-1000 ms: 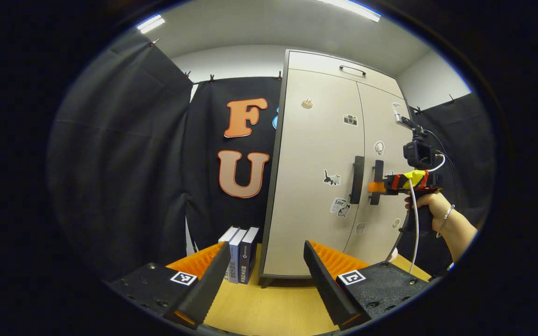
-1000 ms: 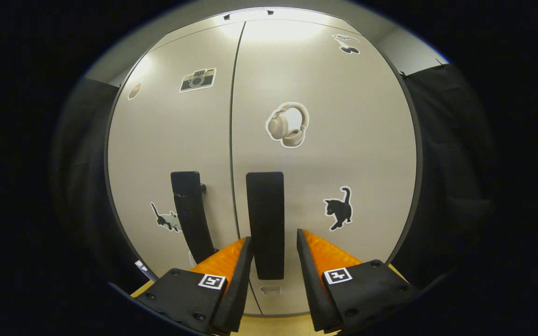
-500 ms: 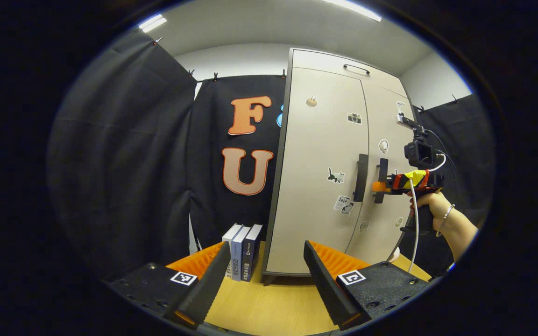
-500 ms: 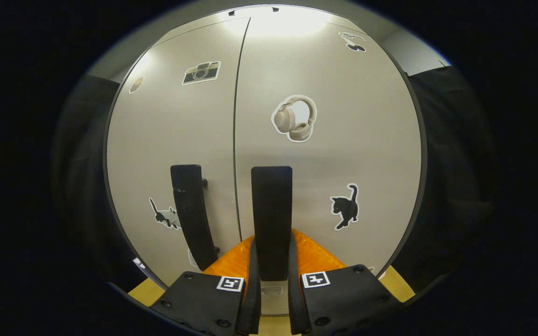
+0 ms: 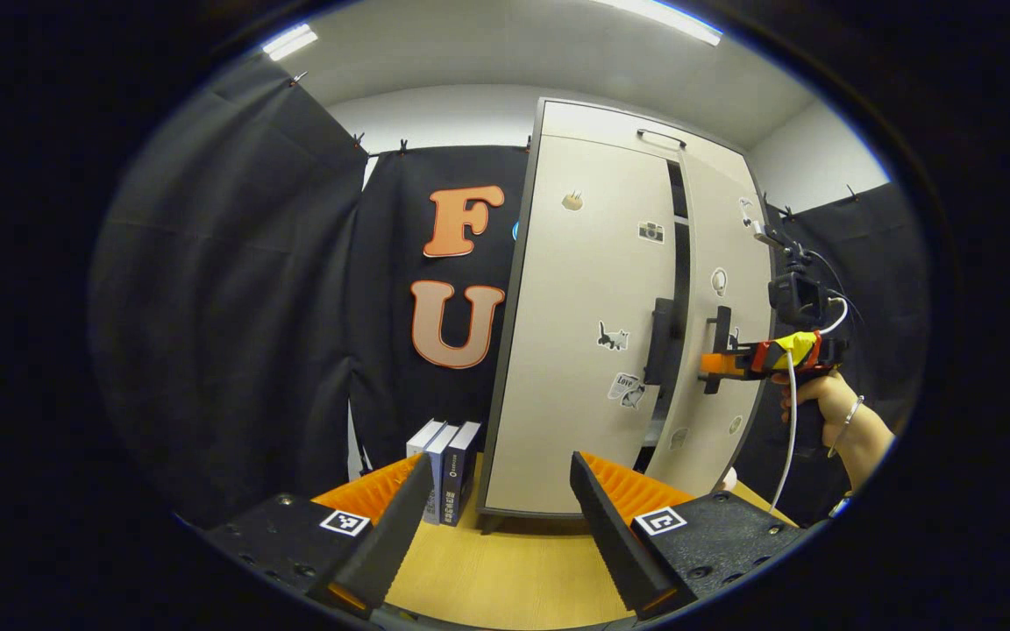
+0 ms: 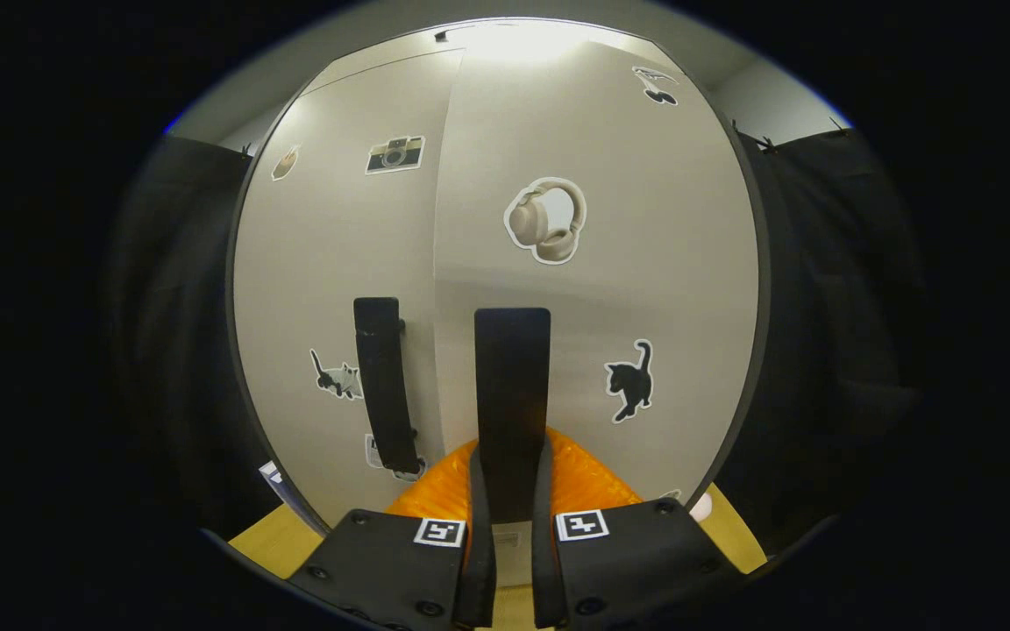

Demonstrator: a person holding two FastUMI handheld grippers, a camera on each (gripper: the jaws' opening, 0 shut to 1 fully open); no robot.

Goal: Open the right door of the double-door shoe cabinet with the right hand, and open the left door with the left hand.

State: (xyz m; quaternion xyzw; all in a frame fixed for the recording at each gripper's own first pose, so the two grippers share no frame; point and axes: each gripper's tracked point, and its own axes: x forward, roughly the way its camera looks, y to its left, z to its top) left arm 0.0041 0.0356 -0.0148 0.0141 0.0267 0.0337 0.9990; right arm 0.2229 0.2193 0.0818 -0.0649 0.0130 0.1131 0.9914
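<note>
The beige double-door shoe cabinet (image 5: 558,123) stands on a wooden surface. Its right door (image 5: 715,228) stands slightly ajar, with a dark gap between it and the shut left door (image 5: 584,324). In the right gripper view, my right gripper (image 6: 512,526) is shut on the right door's black vertical handle (image 6: 512,386); the left door's handle (image 6: 382,377) is beside it, untouched. In the left gripper view a hand holds that right gripper (image 5: 710,364) at the right handle (image 5: 720,337). My left gripper (image 5: 496,517) is open and empty, well short of the left handle (image 5: 661,342).
Three books (image 5: 444,464) stand upright against the cabinet's left side on the wooden tabletop (image 5: 505,578). Black cloth walls hang left of and behind the cabinet. Stickers dot both doors, among them a headphone sticker (image 6: 547,221) on the right door.
My right gripper went from open around the right handle to shut on it, and the right door has swung out a little, opening a dark gap. My left gripper has barely moved.
</note>
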